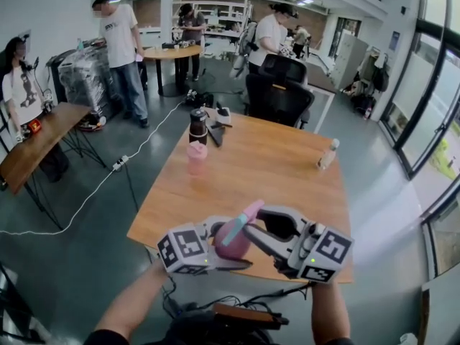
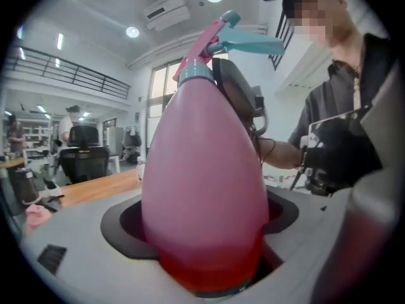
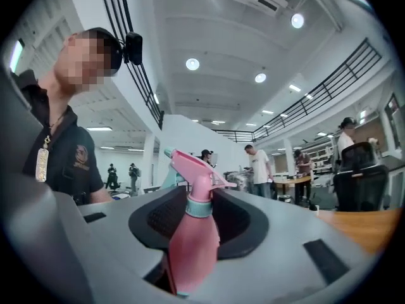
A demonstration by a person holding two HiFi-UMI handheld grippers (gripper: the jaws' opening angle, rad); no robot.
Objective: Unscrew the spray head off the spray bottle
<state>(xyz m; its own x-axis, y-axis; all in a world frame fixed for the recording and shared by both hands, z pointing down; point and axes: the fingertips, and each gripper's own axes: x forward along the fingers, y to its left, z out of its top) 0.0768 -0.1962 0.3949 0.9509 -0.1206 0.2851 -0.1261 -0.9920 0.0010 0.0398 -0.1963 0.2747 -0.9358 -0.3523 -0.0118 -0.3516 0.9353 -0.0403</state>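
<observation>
Bottle (image 1: 231, 244) is held in the air over the near edge of the table (image 1: 273, 164), which has a wood top. Grey floor (image 1: 72, 250); people (image 1: 122, 42) at other desks behind. Your left gripper (image 2: 202, 258) is clamped on the bottle's belly. Your right gripper (image 3: 190, 233) stands part-open round the collar (image 3: 198, 206) under the spray head (image 3: 193, 173), with a dark gap on either side. Bottle is smooth pink plastic and egg-shaped; collar and trigger (image 2: 253, 43) are teal.

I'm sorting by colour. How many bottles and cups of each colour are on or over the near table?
Pink: 2 (spray bottle, cup)
Dark: 1 (flask)
Clear: 1 (bottle)
Total: 4
</observation>
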